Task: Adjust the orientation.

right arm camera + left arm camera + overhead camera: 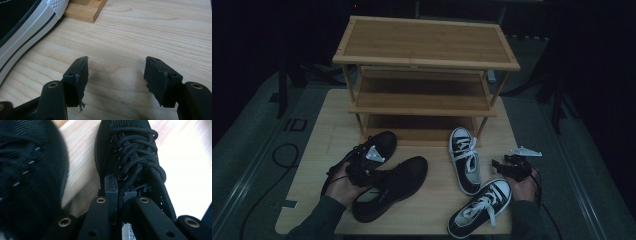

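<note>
The left gripper [117, 195] is clamped on the laces of the black shoe [132, 152], which stretches straight ahead of it on the bench [80, 170]. Lift steadily so the laces don't slip. The right gripper [116, 75] stands open, empty, a white-soled sneaker [27, 27] at its left.

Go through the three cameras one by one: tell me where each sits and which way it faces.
High view: above the near side of the table, looking forward and down at the wooden rack and four shoes; both forearms and grippers enter from below.
Left gripper view: rides the left gripper, looking along jaws shut on the lace of a black shoe.
Right gripper view: rides the right gripper, jaws open over bare table, beside a white-soled sneaker.
Shared: the high view also shows that black shoe and the left gripper.
</note>
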The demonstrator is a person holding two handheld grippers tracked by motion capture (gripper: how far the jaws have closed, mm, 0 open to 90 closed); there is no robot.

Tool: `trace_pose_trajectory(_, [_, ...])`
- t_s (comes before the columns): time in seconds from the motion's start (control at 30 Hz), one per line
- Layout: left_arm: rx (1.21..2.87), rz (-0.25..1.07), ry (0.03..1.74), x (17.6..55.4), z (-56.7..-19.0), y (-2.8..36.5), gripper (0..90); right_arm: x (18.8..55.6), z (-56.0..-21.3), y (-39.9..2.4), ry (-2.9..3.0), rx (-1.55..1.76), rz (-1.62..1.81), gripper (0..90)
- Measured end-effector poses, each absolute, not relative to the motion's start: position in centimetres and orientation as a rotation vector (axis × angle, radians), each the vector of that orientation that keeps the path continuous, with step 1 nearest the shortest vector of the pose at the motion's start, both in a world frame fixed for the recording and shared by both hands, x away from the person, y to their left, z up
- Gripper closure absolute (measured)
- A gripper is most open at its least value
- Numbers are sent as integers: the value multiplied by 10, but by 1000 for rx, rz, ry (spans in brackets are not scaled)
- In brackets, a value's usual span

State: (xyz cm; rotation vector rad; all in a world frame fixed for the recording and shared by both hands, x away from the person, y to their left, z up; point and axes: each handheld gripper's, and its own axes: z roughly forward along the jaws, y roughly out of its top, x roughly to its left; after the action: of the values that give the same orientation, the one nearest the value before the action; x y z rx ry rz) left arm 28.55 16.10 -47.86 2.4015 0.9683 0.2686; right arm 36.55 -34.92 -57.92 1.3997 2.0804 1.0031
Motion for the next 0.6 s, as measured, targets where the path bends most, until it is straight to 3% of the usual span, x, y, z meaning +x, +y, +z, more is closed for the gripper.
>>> trace_pose_trajectory(0.33, [2302, 352, 1104, 285, -475, 185, 872, 365, -579, -349, 2080, 1401, 1003, 357])
trace_pose_trajectory(0.6, [2305, 349, 1114, 286, -483, 187, 870, 365, -579, -349, 2079, 1402, 1002, 357])
